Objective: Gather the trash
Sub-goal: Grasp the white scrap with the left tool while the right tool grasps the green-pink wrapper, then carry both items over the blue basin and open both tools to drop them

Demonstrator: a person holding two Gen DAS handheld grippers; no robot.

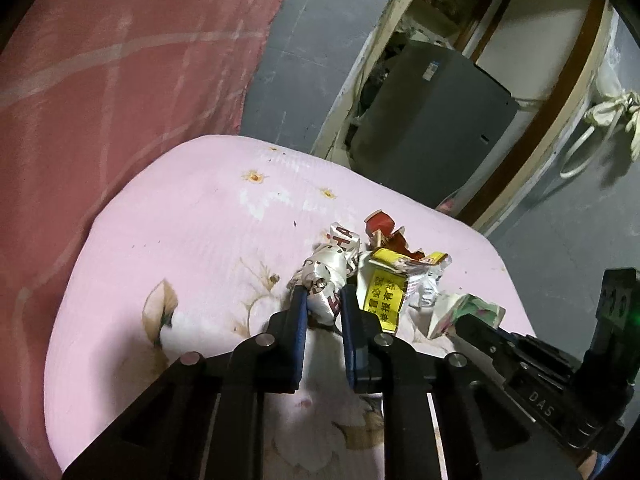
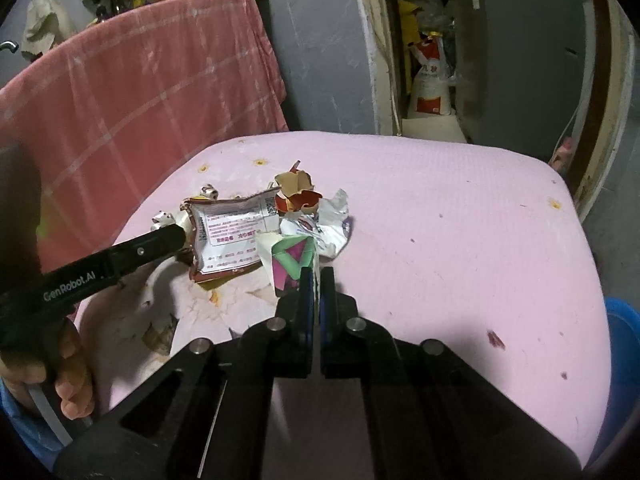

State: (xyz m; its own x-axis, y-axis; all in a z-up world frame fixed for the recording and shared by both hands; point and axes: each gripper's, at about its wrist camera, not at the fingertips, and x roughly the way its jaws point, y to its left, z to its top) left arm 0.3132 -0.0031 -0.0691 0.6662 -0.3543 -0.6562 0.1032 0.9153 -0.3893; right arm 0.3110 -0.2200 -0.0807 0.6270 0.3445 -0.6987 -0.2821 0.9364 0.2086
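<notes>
A small heap of trash lies on a pink flowered cloth [image 1: 180, 240]. In the left wrist view my left gripper [image 1: 323, 300] is closed around a crumpled white wrapper with red letters [image 1: 332, 276]. Beside it lie a yellow-labelled packet [image 1: 386, 296] and a red scrap [image 1: 380, 224]. In the right wrist view my right gripper [image 2: 317, 280] is shut on a folded green, pink and white paper [image 2: 290, 264], which also shows in the left wrist view [image 1: 464, 312]. A flat printed packet [image 2: 232, 236] and crumpled brown-red paper [image 2: 296, 192] lie behind it.
A red checked cloth [image 2: 140, 80] hangs behind the pink cloth [image 2: 460, 220]. A grey appliance [image 2: 520, 64] and a white sack [image 2: 430, 88] stand in a doorway beyond. A blue bin rim [image 2: 624, 344] shows at the right edge.
</notes>
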